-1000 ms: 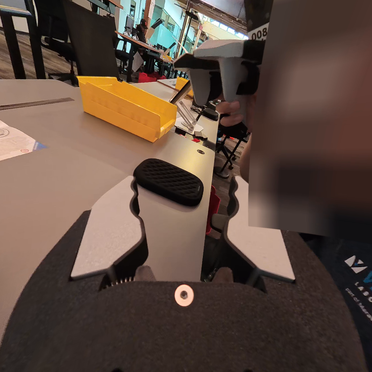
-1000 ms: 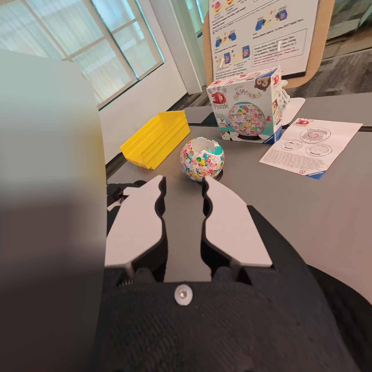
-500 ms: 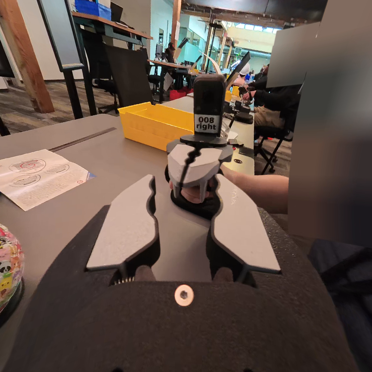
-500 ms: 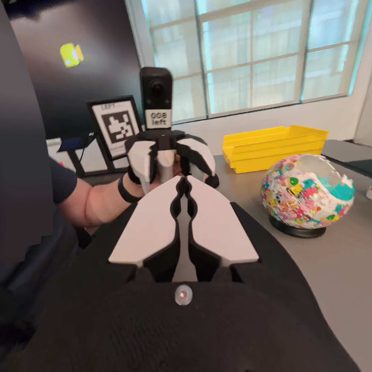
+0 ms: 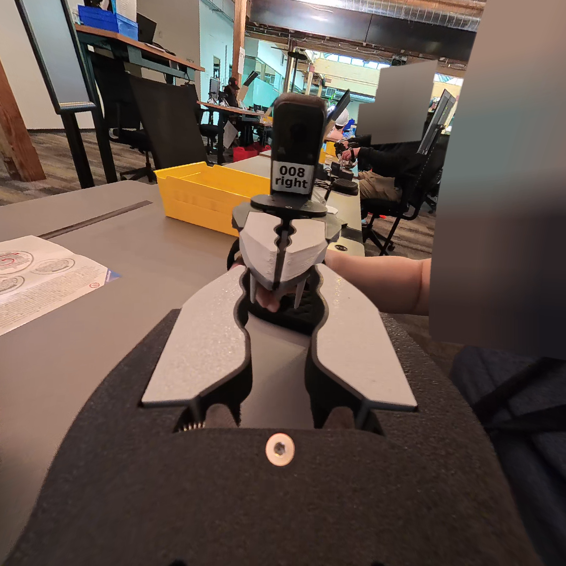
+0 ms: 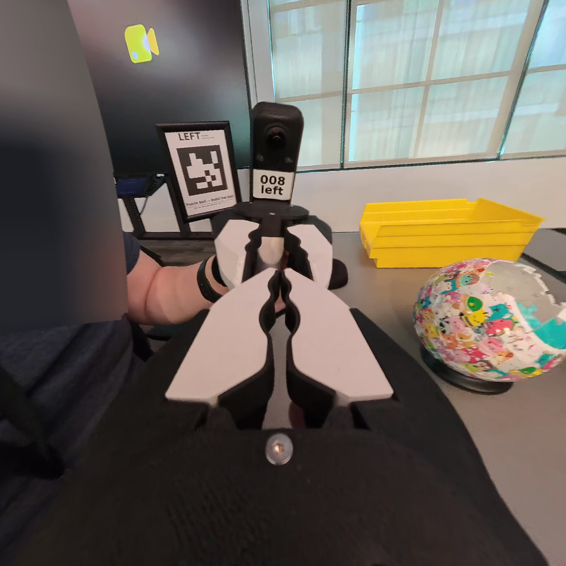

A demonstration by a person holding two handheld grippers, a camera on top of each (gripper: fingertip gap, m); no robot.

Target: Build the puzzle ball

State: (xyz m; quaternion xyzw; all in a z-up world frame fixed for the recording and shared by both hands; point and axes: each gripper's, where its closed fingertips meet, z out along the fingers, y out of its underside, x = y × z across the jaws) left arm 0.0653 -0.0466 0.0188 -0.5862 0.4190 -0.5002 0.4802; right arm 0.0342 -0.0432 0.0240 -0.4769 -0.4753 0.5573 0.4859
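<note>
The left claw [image 5: 280, 281] and right claw [image 6: 279, 275] face each other tip to tip above the grey counter [image 6: 398, 306]. The left claw is released, its jaws spread wide and empty; the right claw is clenched on nothing. The unfinished puzzle ball [image 6: 490, 321] sits on its black stand to the right of the right claw, near a yellow bin [image 6: 444, 232].

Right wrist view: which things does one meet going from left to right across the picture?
Framed marker sign → left tongs, facing the camera with jaws apart → yellow bin → puzzle ball on its black stand.
</note>
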